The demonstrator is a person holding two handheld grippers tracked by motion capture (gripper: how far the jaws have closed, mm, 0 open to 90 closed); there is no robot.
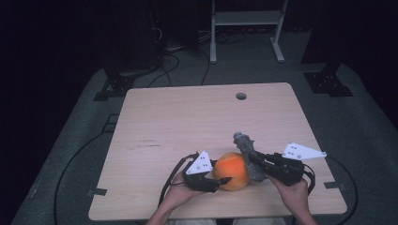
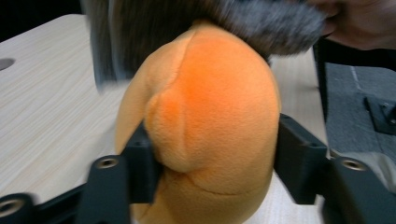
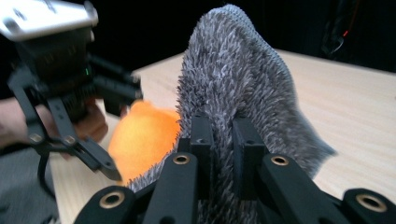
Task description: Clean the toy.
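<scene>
An orange plush ball (image 1: pixel 232 170) sits near the front edge of the wooden table (image 1: pixel 187 117). My left gripper (image 1: pixel 223 180) is shut on the orange plush ball (image 2: pixel 210 126), one jaw on each of its sides. A grey fuzzy cloth (image 1: pixel 248 157) is pinched in my right gripper (image 1: pixel 256 161), which holds it against the ball's right side. In the right gripper view the grey cloth (image 3: pixel 238 93) stands up between the two jaws, with the orange ball (image 3: pixel 144 135) and my left gripper (image 3: pixel 126 135) behind it at the left. The cloth (image 2: pixel 210 28) drapes over the ball's top.
A round cable hole (image 1: pixel 241 96) lies in the table's far part. White table legs (image 1: pixel 244 33) and cables stand on the floor beyond. The table's front edge is close to both hands.
</scene>
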